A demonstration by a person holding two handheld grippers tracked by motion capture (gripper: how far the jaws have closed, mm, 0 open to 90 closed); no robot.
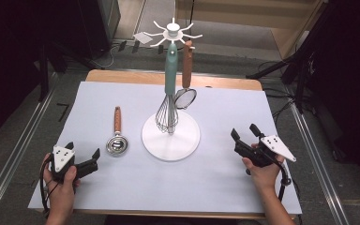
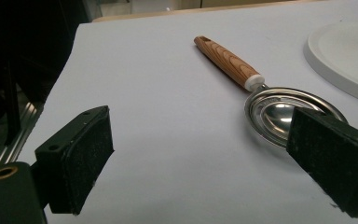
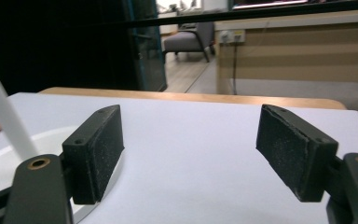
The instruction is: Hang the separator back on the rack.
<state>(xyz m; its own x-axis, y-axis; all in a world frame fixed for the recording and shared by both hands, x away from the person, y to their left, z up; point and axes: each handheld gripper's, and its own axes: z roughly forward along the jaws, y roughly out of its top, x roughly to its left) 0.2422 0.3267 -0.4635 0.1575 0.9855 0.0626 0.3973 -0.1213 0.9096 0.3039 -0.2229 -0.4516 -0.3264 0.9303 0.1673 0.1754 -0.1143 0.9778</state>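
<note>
1. The wood-handled steel strainer spoon (image 1: 117,136) lies flat on the worktop, just ahead of and to the right of the left gripper (image 1: 84,157), and well apart from the right gripper (image 1: 244,133). The left hand (image 1: 62,185) is plainly the nearer one.
2. Its long axis runs away from the person: the round metal bowl (image 2: 286,112) is at the near end and the striped wooden handle (image 2: 228,63) points toward the far edge. In the left gripper view the bowl sits just beyond the right-hand pad, not between the pads.
3. The left gripper stands wide open with nothing in it, low over the sheet.
4. The right gripper is also spread wide and empty; the right gripper view looks across bare sheet between its pads.
5. A grasp on the handle would likely need the left gripper to travel forward and slightly right, jaws set across the handle.
6. The white round-based utensil stand (image 1: 171,136) is at mid-table, just right of the spoon, with a teal-handled wire whisk (image 1: 169,93) and a brown-handled mesh skimmer (image 1: 186,84) hanging from its hooks.
7. The worktop is a wooden table covered by a pale, smooth sheet (image 1: 122,187). Around it lie grey floor, cables and dark surroundings.
</note>
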